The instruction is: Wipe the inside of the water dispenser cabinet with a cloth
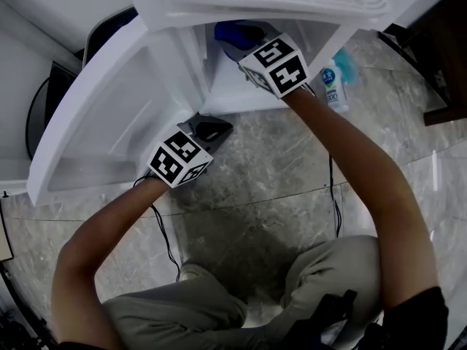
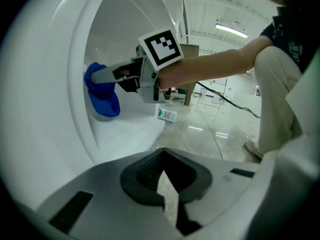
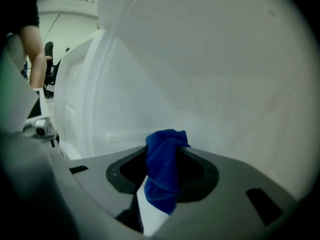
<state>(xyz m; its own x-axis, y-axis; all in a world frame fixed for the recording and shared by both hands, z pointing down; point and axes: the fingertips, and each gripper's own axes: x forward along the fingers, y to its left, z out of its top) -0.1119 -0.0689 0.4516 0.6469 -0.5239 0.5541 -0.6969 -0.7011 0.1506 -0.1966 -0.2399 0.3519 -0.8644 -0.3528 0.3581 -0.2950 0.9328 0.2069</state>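
Note:
The white water dispenser cabinet [image 1: 232, 90] stands open, its door [image 1: 102, 115] swung out to the left. My right gripper [image 1: 242, 47] reaches inside it, shut on a bunched blue cloth [image 1: 235, 32]. In the left gripper view the cloth [image 2: 102, 91] lies against the cabinet's inner wall [image 2: 80, 59], held by the right gripper [image 2: 107, 77]. The right gripper view shows the cloth [image 3: 165, 176] wedged in the right gripper [image 3: 165, 170], with the white wall [image 3: 210, 84] close ahead. My left gripper [image 1: 211, 128] hovers outside, below the door, shut with nothing in it [image 2: 163, 178].
A white bottle [image 1: 333, 86] with a teal cap lies on the marble floor right of the cabinet, also seen as the bottle [image 2: 166, 115]. A black cable [image 1: 164, 239] trails across the floor. The person's knees [image 1: 321, 268] are close in front. A dark chair [image 1: 51, 93] stands behind the door.

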